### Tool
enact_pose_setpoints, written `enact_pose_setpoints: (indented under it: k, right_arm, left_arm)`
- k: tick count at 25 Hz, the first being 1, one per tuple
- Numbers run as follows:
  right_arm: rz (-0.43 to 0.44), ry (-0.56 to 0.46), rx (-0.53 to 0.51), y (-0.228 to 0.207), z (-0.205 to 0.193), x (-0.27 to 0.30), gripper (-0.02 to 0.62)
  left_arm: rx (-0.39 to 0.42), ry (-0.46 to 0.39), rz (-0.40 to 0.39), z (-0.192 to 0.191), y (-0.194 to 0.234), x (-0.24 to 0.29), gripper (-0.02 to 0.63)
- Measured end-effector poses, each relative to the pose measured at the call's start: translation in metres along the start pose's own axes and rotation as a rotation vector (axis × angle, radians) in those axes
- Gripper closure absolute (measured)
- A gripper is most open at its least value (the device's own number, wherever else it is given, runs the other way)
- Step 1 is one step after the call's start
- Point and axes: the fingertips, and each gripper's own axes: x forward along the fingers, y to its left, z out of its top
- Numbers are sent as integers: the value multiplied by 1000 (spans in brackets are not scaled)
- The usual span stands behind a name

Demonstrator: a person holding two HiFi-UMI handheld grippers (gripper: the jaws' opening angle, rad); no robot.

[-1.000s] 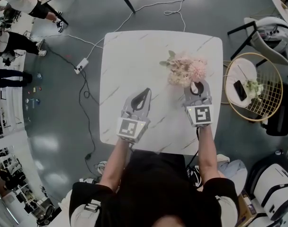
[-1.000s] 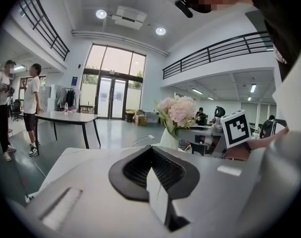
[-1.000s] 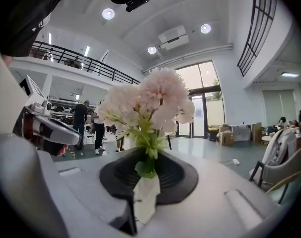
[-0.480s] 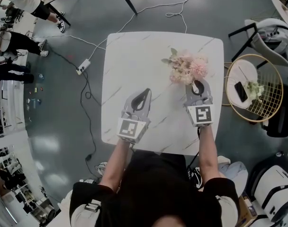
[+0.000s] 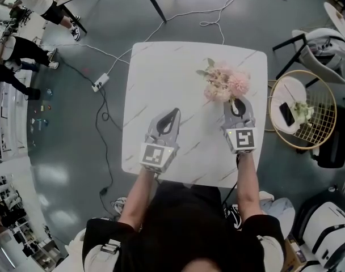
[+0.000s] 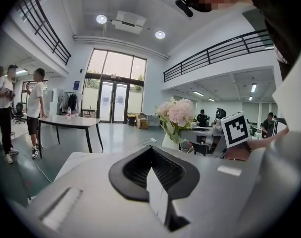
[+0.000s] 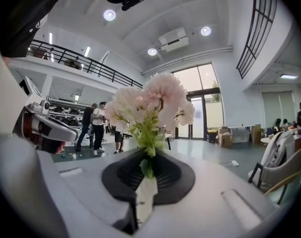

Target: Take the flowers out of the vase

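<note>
A bunch of pale pink flowers (image 5: 226, 84) with green stems stands near the far right of the white marble table (image 5: 161, 67). Seen from above, the blooms hide the vase. In the left gripper view the flowers (image 6: 176, 114) rise from a white vase (image 6: 169, 142). My right gripper (image 5: 236, 102) is right against the bunch on its near side. In the right gripper view its jaws are shut on the green stems (image 7: 146, 168) below the blooms (image 7: 150, 103). My left gripper (image 5: 173, 113) hovers over the table's middle, shut and holding nothing, well left of the flowers.
A round wire-topped side table (image 5: 325, 123) stands off the table's right edge with a phone (image 5: 287, 113) and a small plant on it. Chairs stand at the right. A power strip (image 5: 99, 81) and cables lie on the floor at left, and people stand at the far left.
The right gripper's jaws have narrowed and shut at the base of the flower bunch. Both hands have kept their places.
</note>
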Motion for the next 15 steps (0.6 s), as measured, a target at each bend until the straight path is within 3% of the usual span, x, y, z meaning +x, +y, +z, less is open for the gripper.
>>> enact_pose_setpoints:
  k: [15]
  right_arm:
    - [-25, -53, 46, 3, 13, -8, 580]
  left_arm:
    - [4, -2, -3, 1, 4, -13, 598]
